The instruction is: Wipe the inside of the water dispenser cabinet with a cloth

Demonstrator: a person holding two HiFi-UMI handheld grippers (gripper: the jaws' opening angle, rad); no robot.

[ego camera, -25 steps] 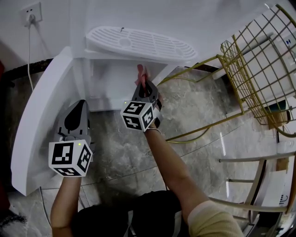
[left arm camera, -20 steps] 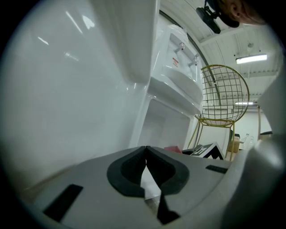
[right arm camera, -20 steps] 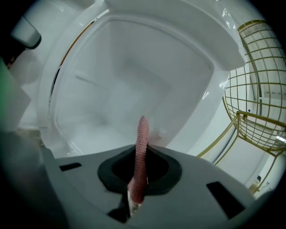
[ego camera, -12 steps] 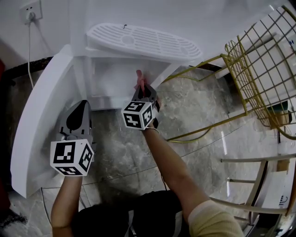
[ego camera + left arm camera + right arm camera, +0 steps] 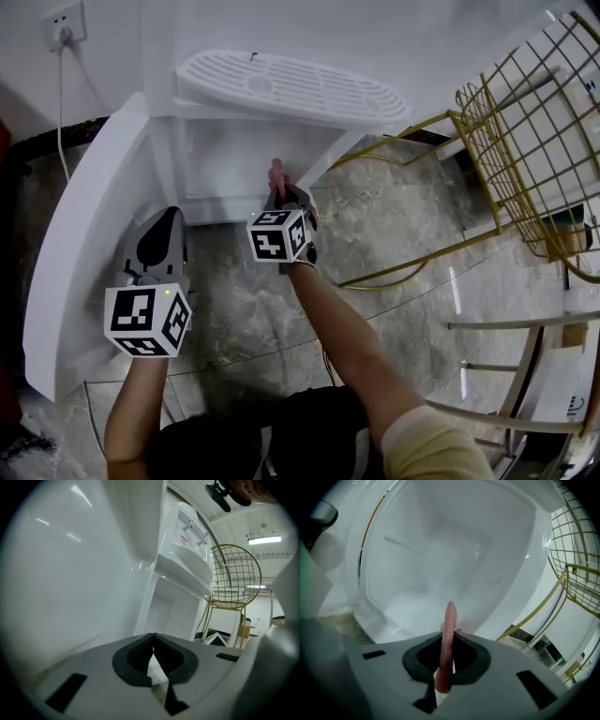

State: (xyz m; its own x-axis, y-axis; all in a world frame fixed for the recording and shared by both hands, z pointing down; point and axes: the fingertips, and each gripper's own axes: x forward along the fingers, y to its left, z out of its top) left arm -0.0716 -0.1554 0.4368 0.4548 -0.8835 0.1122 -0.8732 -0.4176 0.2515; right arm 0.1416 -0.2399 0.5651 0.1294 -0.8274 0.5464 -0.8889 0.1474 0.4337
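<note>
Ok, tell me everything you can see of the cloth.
The cloth is pink with a nubby, knit-like texture, folded into a thin band seen edge-on. The right claw is shut on it. Its free end stands upright past the tips, pointing into the open white cabinet. Whether it touches the cabinet can't be told.

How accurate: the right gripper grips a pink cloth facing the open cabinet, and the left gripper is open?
The left gripper is shut, not open, as the left gripper view shows; the right gripper does grip the pink cloth facing the open cabinet.
</note>
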